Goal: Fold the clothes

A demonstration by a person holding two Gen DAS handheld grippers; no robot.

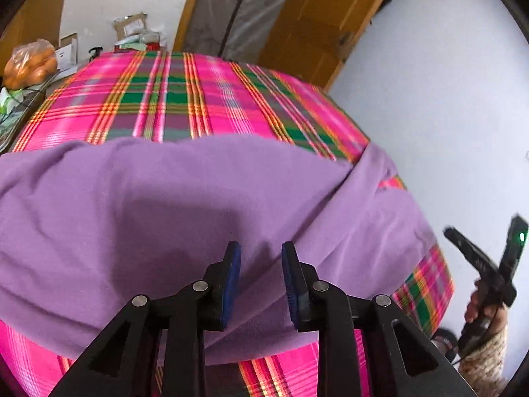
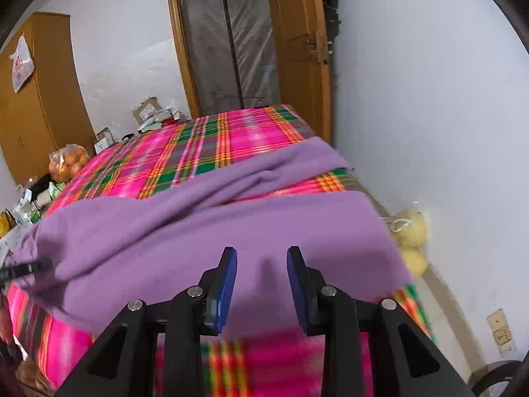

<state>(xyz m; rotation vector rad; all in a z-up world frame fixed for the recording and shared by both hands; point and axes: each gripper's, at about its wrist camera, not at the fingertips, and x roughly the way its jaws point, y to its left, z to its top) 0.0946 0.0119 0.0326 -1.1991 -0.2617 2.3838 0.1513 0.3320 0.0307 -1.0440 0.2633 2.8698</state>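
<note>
Left gripper (image 1: 261,258): we log jaws parted, empty, above purple garment (image 1: 165,205).
Right gripper (image 2: 262,261): same.
Garment: spread on plaid blanket (image 1: 198,99).

No lettering is legible anywhere (boxes too blurred).

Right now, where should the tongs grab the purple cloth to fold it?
Probably its near right corner, coming in from the bed's right side. The edge there lies flat and overhangs the plaid blanket, so a finger can slip under. The middle is too flat to pinch.
</note>
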